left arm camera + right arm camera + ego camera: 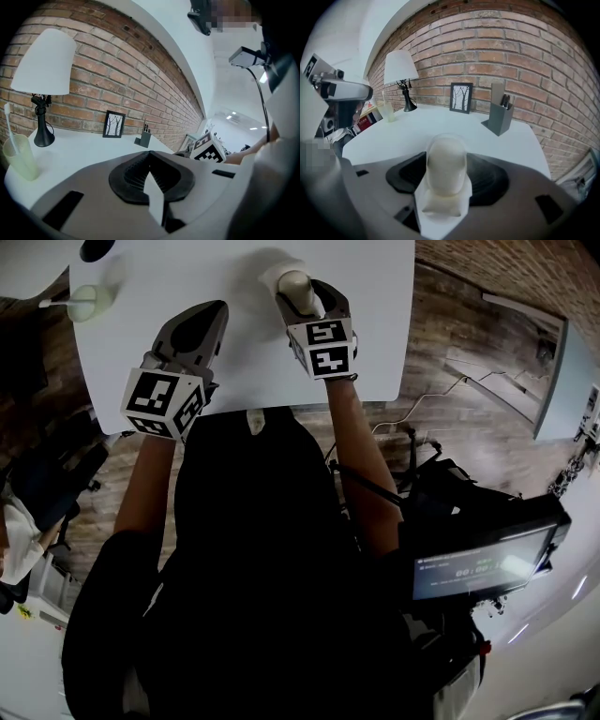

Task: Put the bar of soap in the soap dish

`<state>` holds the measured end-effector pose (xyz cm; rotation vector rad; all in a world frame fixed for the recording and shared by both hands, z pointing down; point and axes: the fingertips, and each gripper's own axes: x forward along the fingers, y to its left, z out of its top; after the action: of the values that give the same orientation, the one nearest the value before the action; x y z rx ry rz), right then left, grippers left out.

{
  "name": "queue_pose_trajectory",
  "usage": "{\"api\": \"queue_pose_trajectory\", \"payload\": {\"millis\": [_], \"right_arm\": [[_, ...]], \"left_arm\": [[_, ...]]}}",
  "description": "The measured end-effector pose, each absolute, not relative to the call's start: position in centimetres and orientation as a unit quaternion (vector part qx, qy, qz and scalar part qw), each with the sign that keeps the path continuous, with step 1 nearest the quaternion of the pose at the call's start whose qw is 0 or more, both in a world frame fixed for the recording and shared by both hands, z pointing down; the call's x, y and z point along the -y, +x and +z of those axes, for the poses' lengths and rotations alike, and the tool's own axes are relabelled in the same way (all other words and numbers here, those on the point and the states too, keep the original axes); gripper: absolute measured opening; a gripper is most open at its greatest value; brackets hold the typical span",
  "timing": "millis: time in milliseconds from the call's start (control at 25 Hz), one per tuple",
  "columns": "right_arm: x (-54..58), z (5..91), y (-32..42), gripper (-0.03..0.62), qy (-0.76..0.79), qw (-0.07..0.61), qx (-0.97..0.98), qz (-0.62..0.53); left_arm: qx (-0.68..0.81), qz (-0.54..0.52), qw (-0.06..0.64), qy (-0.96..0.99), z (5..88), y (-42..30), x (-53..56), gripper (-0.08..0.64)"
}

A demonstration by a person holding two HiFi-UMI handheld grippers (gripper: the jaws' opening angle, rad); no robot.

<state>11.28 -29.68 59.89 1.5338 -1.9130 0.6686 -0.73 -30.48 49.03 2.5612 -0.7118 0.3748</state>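
The right gripper is clenched on the cream bar of soap, holding it upright over the white table. The left gripper hangs beside it with jaws pressed together, nothing between them. A lamp, a framed picture and a grey pen holder stand against the brick wall.

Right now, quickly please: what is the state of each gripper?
Left gripper: closed, holding nothing.
Right gripper: closed on the soap.
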Motion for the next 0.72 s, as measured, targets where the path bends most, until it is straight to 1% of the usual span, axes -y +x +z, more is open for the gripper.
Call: {"api": "queue_pose_trajectory", "payload": {"millis": [280, 480, 520, 560, 600, 680, 720], "right_arm": [[29.5, 57.2, 12.4, 0.256, 0.589, 0.272, 0.724, 0.235], [28.7, 52.7, 13.1, 0.247, 0.611, 0.216, 0.731, 0.212], [28.4, 51.7, 13.2, 0.156, 0.616, 0.203, 0.732, 0.206], [28.2, 50.7, 13.3, 0.090, 0.620, 0.191, 0.734, 0.201], [27.9, 49.8, 13.3, 0.051, 0.621, 0.181, 0.737, 0.196], [27.5, 48.2, 12.9, 0.005, 0.615, 0.168, 0.748, 0.186], [27.2, 47.5, 12.7, 0.005, 0.610, 0.163, 0.754, 0.181]], "left_arm": [[0.261, 0.126, 0.208, 0.934, 46.8, 0.1, 30.0, 0.006], [0.259, 0.118, 0.191, 0.939, 45.0, 0.9, 29.4, 0.006], [0.260, 0.116, 0.187, 0.940, 44.5, 1.0, 29.4, 0.006], [0.261, 0.113, 0.182, 0.941, 43.9, 1.1, 29.4, 0.006], [0.262, 0.111, 0.178, 0.942, 43.5, 1.2, 29.4, 0.006], [0.265, 0.105, 0.168, 0.944, 42.5, 1.3, 29.4, 0.006], [0.267, 0.103, 0.164, 0.944, 42.1, 1.4, 29.4, 0.006]]}}
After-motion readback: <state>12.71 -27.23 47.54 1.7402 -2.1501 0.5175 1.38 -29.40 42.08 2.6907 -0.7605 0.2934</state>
